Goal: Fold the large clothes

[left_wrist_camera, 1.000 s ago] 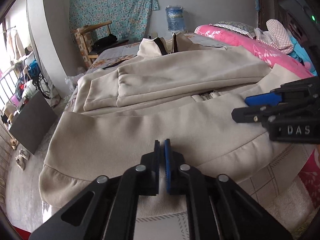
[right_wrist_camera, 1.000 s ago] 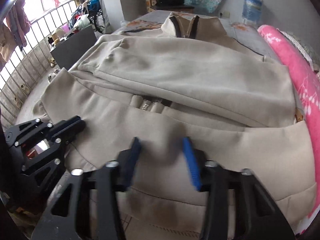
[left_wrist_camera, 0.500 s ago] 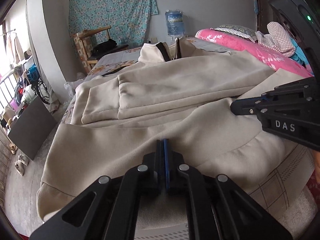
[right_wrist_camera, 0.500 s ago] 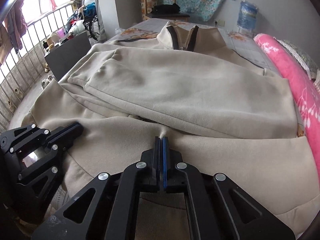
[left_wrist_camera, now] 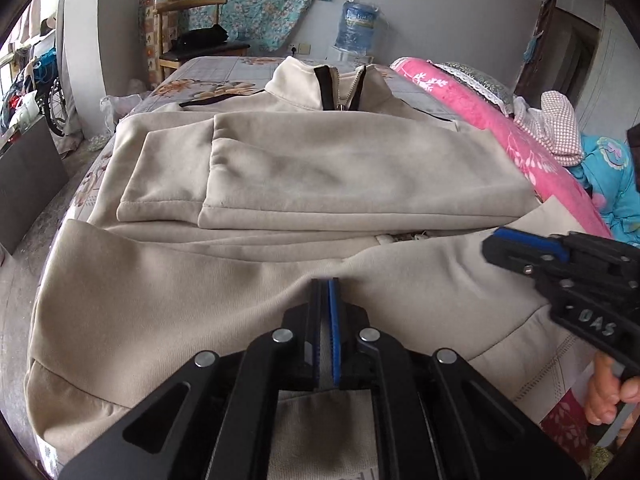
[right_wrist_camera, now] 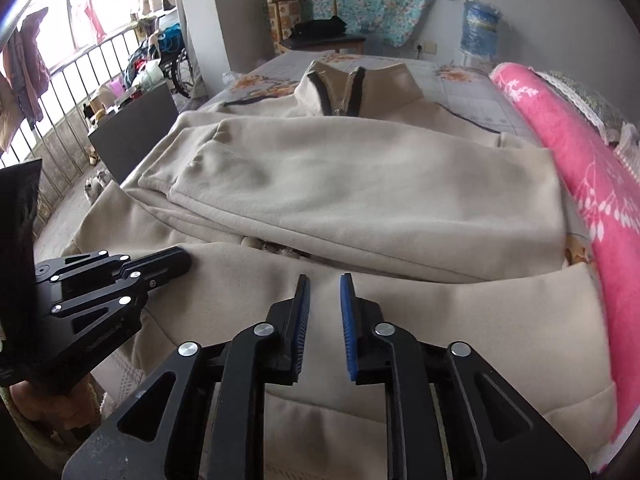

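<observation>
A beige zip-up jacket (left_wrist_camera: 320,168) (right_wrist_camera: 360,184) lies spread on the bed, collar at the far end and both sleeves folded across the chest. My left gripper (left_wrist_camera: 325,282) is shut on a pinch of the jacket's lower front, and creases run in toward its tips. It shows at the left of the right wrist view (right_wrist_camera: 184,258). My right gripper (right_wrist_camera: 324,278) hovers over the same lower panel, further right. Its jaws are opening, the blue pads stand apart, and the cloth lies flat below them, not pinched. From the left wrist view it enters at the right (left_wrist_camera: 496,240).
A rolled pink blanket (right_wrist_camera: 580,168) runs along the bed's right side, with a heap of clothes (left_wrist_camera: 556,128) beyond it. A wooden chair (left_wrist_camera: 188,40) and a water bottle (left_wrist_camera: 356,26) stand by the far wall. A dark box (right_wrist_camera: 132,128) sits on the floor left of the bed. A hand (left_wrist_camera: 608,392) grips the right handle.
The right jaws were apart, closed on a pucker of the jacket, then parted again and released it. The left gripper stayed shut on the cloth and shifted a little.
</observation>
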The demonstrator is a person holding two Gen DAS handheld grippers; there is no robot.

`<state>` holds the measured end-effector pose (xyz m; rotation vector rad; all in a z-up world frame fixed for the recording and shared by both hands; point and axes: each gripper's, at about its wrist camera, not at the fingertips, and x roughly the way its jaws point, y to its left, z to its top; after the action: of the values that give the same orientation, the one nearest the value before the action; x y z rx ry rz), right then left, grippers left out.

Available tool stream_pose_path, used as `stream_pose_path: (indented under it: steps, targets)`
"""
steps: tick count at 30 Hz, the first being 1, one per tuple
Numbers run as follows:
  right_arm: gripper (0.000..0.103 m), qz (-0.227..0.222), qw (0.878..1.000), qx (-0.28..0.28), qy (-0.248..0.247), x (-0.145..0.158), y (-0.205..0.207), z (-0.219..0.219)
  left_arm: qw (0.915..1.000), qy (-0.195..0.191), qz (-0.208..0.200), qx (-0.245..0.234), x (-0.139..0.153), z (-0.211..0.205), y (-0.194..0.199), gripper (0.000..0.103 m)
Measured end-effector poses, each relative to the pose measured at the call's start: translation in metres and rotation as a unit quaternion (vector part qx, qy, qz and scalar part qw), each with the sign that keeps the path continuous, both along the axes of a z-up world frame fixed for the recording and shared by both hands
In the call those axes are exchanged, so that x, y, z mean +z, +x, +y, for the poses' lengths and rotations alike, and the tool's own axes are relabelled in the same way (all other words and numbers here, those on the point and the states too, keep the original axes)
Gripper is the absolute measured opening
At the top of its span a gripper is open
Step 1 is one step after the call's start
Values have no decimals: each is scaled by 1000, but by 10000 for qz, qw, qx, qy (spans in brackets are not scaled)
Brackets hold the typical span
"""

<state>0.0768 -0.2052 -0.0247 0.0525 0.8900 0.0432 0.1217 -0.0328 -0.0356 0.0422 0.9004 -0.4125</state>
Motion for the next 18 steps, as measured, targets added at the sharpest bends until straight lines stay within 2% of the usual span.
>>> stream_pose_path:
  steps: [2, 7, 10, 12, 13, 15, 18]
  targets:
    - [31, -49, 9994, -274, -202, 5, -15, -16, 9999, 135, -20, 49, 1, -4, -1, 4]
    - [31, 357, 9907, -1109, -700, -20, -32, -67, 9992, 369, -62, 118, 1, -10, -2, 4]
    - [31, 327, 9915, -1213, -343, -19, -39, -82, 9989, 451, -31, 130, 2, -11, -1, 4]
    - [38, 181, 9934, -1086, -325, -8, -46, -74, 9987, 494, -20, 142, 3, -12, -1, 4]
    - [41, 94, 9955, -908, -247, -3, -50, -68, 9986, 508, -21, 151, 3, -12, -1, 4]
    - [53, -63, 9990, -429, -112, 4, -58, -50, 9983, 552, -32, 161, 3, -14, -1, 4]
    - [61, -99, 9993, 105, -345, 0, -64, -24, 9979, 622, -54, 175, 3, -15, -3, 4]
